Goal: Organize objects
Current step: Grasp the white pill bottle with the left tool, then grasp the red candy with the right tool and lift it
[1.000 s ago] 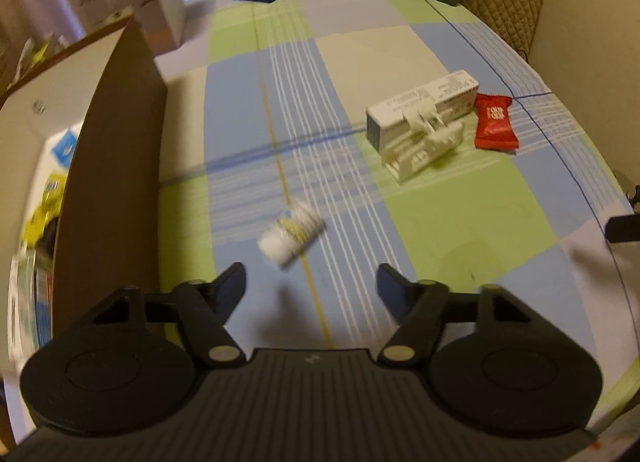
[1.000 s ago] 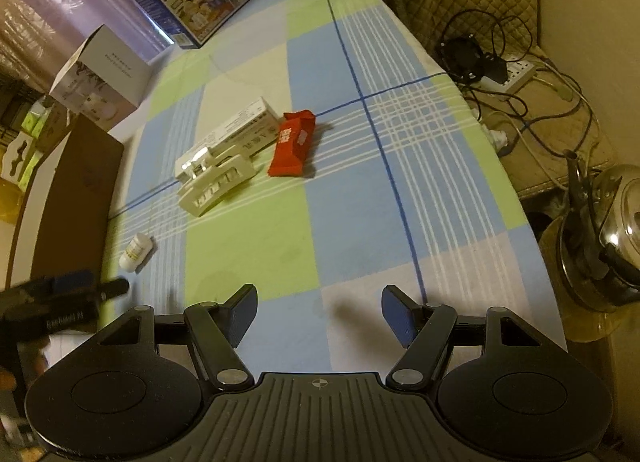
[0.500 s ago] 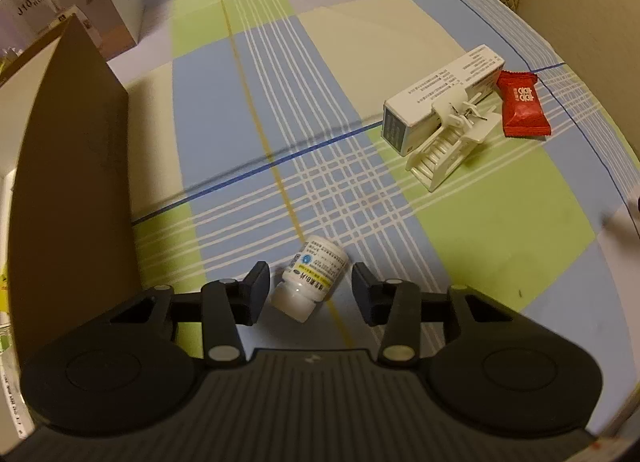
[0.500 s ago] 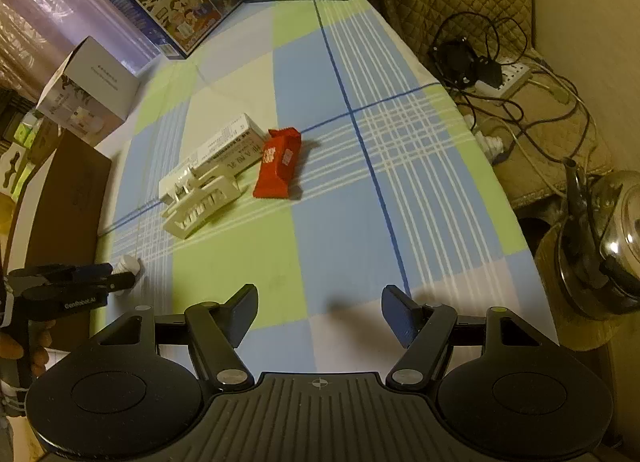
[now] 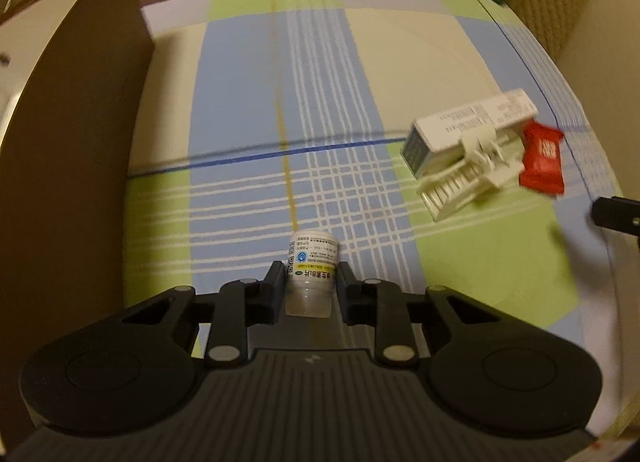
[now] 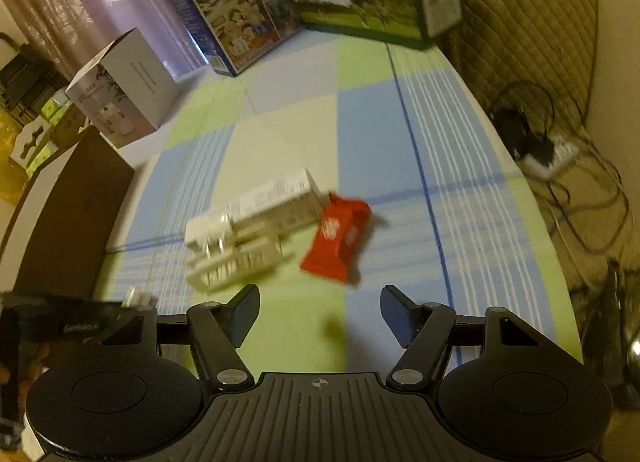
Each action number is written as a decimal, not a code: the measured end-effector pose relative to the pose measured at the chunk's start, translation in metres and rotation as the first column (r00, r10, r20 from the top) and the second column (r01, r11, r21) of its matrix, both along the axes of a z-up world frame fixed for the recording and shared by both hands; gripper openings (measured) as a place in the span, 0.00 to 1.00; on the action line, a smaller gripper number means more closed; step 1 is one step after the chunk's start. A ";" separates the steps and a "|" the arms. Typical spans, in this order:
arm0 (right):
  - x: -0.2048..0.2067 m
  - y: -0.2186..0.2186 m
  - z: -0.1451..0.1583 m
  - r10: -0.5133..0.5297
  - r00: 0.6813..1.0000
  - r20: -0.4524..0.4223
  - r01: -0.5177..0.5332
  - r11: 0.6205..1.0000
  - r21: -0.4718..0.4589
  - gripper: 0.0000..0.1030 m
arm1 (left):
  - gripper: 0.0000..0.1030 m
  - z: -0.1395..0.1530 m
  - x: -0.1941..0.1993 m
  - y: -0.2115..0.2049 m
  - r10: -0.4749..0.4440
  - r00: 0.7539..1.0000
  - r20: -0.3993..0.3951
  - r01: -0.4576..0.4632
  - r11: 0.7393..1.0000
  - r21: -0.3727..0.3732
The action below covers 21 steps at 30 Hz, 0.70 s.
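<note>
Pill bottle [image 5: 311, 268]: clamped in left gripper [image 5: 310, 276] fingers. Right gripper [image 6: 319, 312]: fingers apart, closing, empty; red packet [image 6: 337, 240] at 12 o'clock.

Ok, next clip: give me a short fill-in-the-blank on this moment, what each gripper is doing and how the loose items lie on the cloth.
1. The left gripper has its jaws shut on the small white ____.
2. The red snack packet lies beside the long white ____.
3. The right gripper has ____ between its jaws, which are closing.
4. The white plastic clip lies on the checked ____.

Missing words: bottle; box; nothing; tablecloth
</note>
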State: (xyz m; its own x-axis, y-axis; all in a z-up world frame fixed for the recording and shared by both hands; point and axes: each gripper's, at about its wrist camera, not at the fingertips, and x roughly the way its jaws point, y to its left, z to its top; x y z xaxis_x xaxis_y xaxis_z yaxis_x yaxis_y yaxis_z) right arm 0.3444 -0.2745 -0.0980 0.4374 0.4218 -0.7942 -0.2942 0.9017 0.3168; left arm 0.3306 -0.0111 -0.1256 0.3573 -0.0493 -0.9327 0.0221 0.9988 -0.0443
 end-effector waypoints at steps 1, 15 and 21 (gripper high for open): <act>0.006 0.005 -0.002 -0.003 1.000 0.008 0.003 1.000 -0.011 0.56 | 0.22 0.000 0.000 0.001 0.020 1.000 -0.001 -0.020 1.000 -0.009; 0.047 0.025 -0.038 -0.021 1.000 -0.001 0.021 0.997 -0.076 0.26 | 0.22 -0.003 0.003 0.003 0.083 0.997 0.000 -0.083 0.996 -0.037; 0.040 0.019 -0.036 0.003 1.000 -0.027 -0.005 0.997 -0.071 0.22 | 0.22 -0.005 -0.002 -0.001 0.087 0.996 -0.017 -0.088 0.995 -0.035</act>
